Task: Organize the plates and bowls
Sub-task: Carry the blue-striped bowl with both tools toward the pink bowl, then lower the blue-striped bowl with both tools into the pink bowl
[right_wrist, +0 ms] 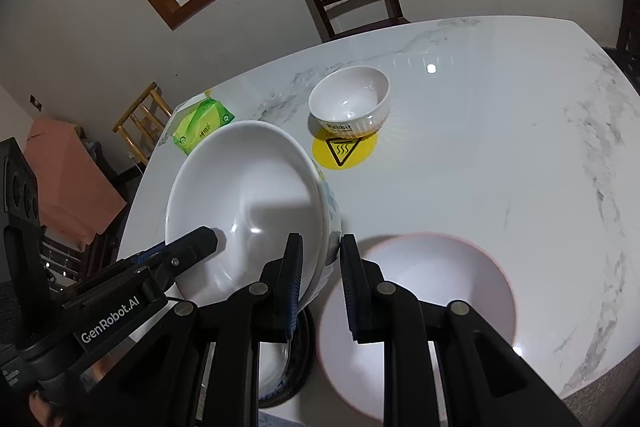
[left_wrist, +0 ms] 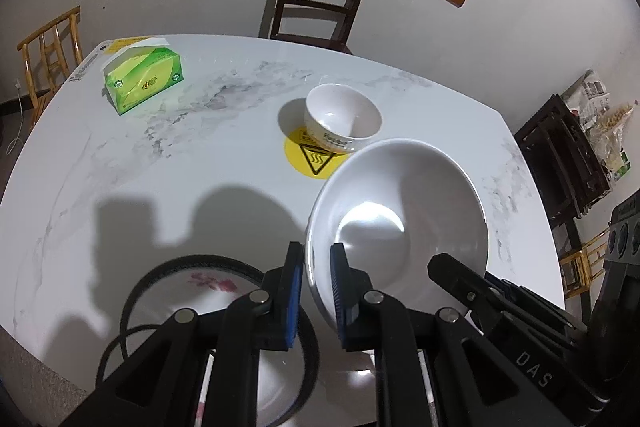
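Left wrist view: The left tongs (left_wrist: 316, 291) point steeply down at the bench (left_wrist: 200, 155) and are clamped on the rim of the large white bowl (left_wrist: 400, 215), 1 blue pad outside the wall and 1 inside. The bowl hangs clear of the bench and is tilted, its mouth facing up and toward the camera; being round, it has no long axis. The right tongs (left_wrist: 440, 267) reach in from the lower right and lie on the opposite side of the same rim. Beyond the bowl, the small ribbed bowl (left_wrist: 344, 117) stands upright, mouth up, partly on a yellow warning sticker (left_wrist: 308, 159). A dark-rimmed plate (left_wrist: 216, 291) with a pink motif lies flat under the tongs. A green tissue box (left_wrist: 144, 79) sits near the far left edge.

Right wrist view: The right tongs (right_wrist: 318, 287) also point steeply down and grip the large white bowl (right_wrist: 248, 199) by its near right wall, 1 pad on each face. The bowl tilts with its mouth up and toward the camera. The left tongs (right_wrist: 208, 239) enter from the left, tip over the rim and against the inside; the grip itself is hidden here. A pink-rimmed bowl (right_wrist: 440, 291) sits mouth up on the bench (right_wrist: 500, 147) just right of the tongs. The small ribbed bowl (right_wrist: 352, 103) stands well apart behind, overlapping the yellow warning sticker (right_wrist: 344, 151).
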{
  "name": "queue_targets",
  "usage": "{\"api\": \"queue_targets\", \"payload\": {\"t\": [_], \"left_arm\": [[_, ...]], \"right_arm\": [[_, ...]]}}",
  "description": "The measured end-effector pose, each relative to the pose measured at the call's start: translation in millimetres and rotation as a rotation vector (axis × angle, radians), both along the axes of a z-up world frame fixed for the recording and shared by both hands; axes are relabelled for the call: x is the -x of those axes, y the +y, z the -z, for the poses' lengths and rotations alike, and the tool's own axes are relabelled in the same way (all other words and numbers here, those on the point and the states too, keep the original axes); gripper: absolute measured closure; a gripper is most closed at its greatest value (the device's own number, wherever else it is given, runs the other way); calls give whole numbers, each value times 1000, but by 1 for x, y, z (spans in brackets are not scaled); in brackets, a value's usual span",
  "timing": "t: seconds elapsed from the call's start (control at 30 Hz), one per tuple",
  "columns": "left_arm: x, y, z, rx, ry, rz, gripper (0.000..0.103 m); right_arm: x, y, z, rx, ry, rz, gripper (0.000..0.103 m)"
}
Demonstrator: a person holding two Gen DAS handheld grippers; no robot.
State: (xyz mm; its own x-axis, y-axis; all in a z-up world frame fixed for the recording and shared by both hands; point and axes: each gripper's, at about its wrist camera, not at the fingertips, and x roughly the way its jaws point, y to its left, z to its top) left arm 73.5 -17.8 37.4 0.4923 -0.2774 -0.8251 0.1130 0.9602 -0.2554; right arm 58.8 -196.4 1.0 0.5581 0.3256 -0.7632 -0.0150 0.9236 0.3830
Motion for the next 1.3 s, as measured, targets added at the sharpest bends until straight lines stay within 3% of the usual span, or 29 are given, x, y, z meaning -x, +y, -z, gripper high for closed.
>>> {"api": "queue_targets", "payload": {"t": [0.27,0.53,0.93,1.3], "left_arm": [[26,-18,4,15,5,29,89],[41,-47,20,-19,19,76,89],[38,-86,58,-72,79,143,89],[31,-96,77,-92,124,150,89]], "right_arm": [[31,-18,-3,-5,-25,36,84],[51,-41,12,-11,-4,89,84],[66,-73,40,-5,54,161,84],[62,-82,60,-7,105,179,83]]}}
